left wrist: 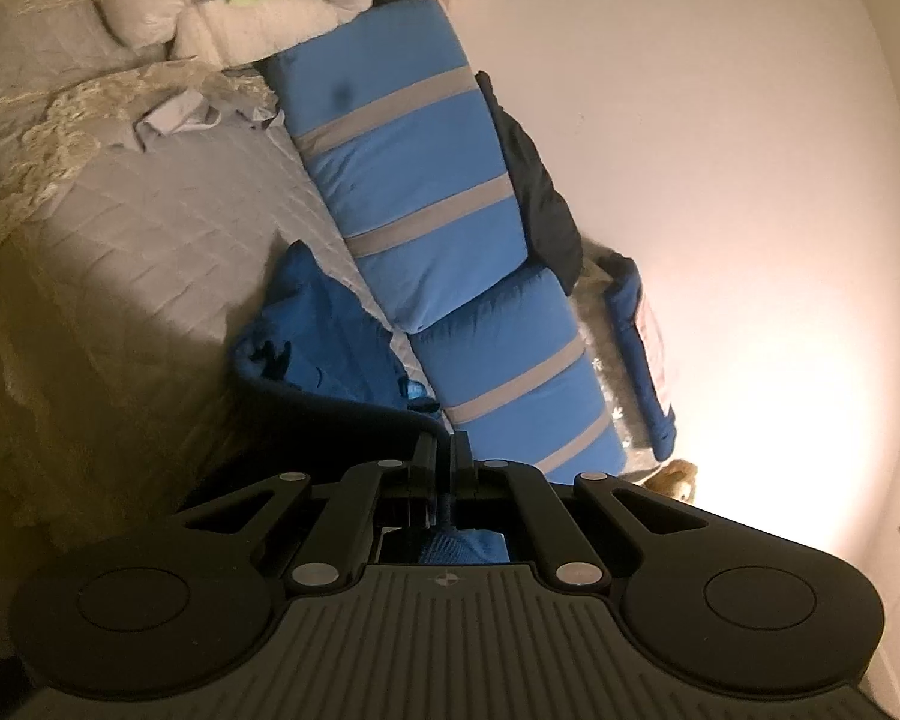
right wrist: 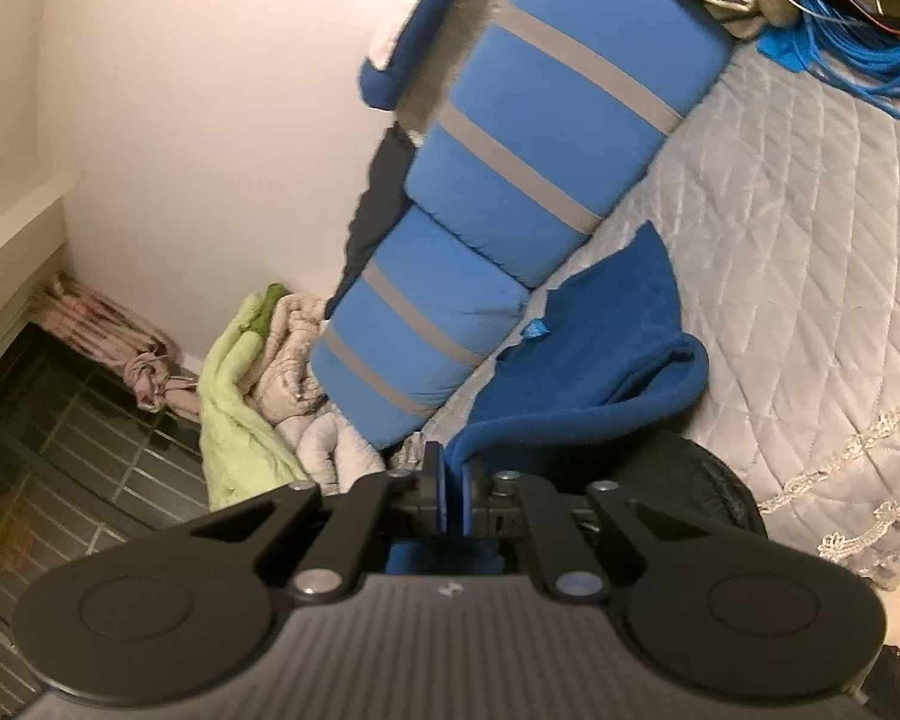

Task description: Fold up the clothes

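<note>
A dark blue fleece garment (left wrist: 312, 336) lies crumpled on the grey quilted bed (left wrist: 168, 222), against the blue striped cushions. My left gripper (left wrist: 448, 450) is shut on an edge of this garment, and blue cloth shows between and under its jaws. In the right wrist view the same blue garment (right wrist: 606, 348) spreads over the quilt (right wrist: 810, 228). My right gripper (right wrist: 452, 474) is shut on another edge of it, with the cloth pinched between the jaws and lifted off the bed.
Two blue cushions with grey stripes (left wrist: 414, 180) (right wrist: 546, 138) lean on the wall. A green blanket (right wrist: 234, 396) and beige bedding lie piled at the bed's end. Blue cable coils (right wrist: 858, 42) sit at the far corner. A dark window (right wrist: 60, 438) is at the left.
</note>
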Demonstrator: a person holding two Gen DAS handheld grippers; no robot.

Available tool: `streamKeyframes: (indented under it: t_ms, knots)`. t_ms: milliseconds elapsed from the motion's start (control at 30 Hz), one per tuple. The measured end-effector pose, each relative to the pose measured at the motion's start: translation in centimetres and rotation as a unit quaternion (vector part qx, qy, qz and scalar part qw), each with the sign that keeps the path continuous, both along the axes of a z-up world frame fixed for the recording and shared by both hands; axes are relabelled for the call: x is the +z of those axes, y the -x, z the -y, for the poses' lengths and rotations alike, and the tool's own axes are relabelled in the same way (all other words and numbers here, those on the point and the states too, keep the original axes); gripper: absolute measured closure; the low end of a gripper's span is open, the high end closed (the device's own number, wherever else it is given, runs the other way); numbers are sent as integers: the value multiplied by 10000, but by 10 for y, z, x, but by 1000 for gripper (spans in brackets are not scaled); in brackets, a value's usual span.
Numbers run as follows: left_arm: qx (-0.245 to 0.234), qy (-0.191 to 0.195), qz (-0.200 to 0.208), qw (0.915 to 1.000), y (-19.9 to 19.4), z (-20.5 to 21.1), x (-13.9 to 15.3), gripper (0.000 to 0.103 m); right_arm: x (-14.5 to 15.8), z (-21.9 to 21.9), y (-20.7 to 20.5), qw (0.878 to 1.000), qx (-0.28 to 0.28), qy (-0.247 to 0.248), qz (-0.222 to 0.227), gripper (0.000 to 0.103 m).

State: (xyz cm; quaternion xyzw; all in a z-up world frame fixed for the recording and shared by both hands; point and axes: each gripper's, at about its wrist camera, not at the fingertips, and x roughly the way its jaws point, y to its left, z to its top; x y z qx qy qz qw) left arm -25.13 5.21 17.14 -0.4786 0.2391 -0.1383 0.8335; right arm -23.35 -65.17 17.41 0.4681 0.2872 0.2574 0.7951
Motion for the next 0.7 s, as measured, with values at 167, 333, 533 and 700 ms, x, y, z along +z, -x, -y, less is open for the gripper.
streamKeyframes:
  t_ms: [167, 333, 533, 700]
  knots:
    - [-80, -211, 50, 9997, -21, 1, 3, 99, 0, -5, -20, 10000, -3, 59, 77, 97]
    - [-152, -442, 161, 9988, -40, 3, 12, 99, 5, -8, -42, 9997, 6, 170, 187, 97]
    - [-253, -618, 181, 9976, -66, 6, 17, 99, 11, -12, -73, 9985, -36, 476, 257, 97]
    - [-354, -808, 222, 9959, -87, 13, 21, 99, 13, -20, -98, 9964, -12, 775, 330, 97]
